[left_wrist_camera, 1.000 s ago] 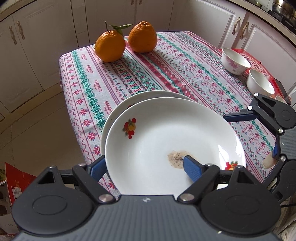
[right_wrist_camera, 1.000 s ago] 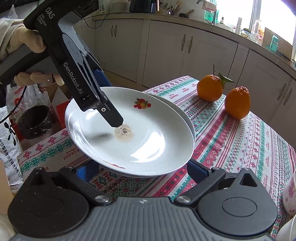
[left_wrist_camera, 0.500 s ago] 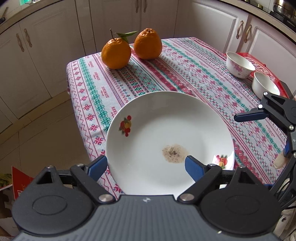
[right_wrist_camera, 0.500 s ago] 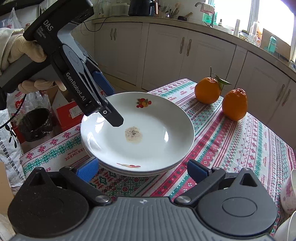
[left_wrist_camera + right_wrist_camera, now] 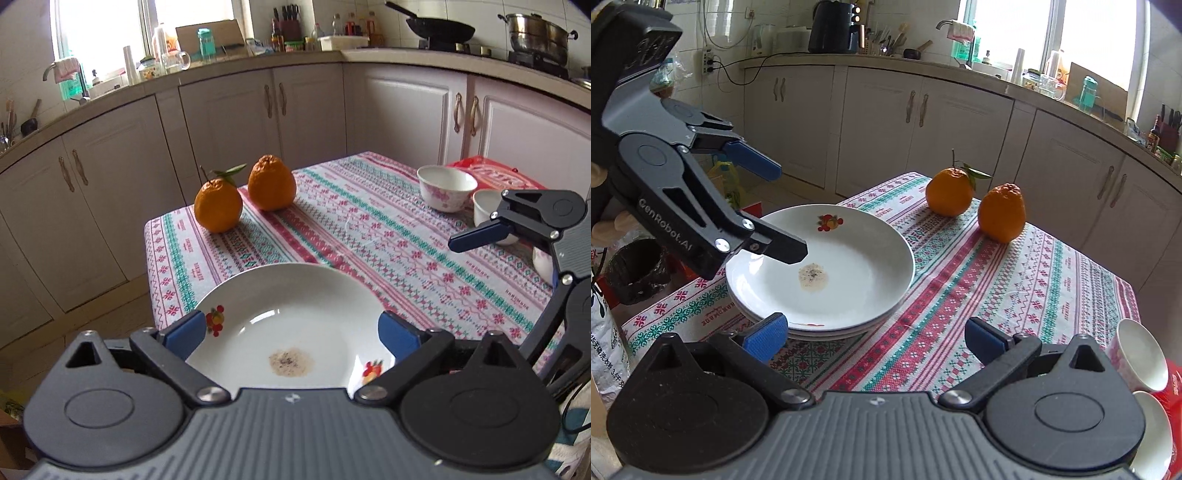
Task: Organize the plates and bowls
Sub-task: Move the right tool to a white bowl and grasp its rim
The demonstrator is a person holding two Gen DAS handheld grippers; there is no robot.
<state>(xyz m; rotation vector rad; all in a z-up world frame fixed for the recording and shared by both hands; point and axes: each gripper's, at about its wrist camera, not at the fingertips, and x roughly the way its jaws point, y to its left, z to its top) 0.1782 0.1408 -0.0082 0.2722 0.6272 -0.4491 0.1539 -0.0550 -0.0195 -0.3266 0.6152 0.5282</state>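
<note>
Kitchen cabinets ringed a table (image 5: 1052, 266) under a woven patterned cloth; the stack of plates (image 5: 827, 280), glazed white ceramic with fruit decals and a crumb smear, sat at its near left corner, floral bowls (image 5: 447, 186) at the right edge.

Plates judged stiff, slick, breakable and fairly heavy, best pinched at the rim.

Left gripper (image 5: 786, 214) was spreading, nothing pinched; right gripper (image 5: 875, 338) gaped empty.

Black linkage arms with blue ribbed pads on left gripper (image 5: 790, 210) and right gripper (image 5: 875, 338). Silver screws at pivots, 2 round discs beside a grey ribbed housing each. White "GenRobot.AI" lettering along 1 left arm.
</note>
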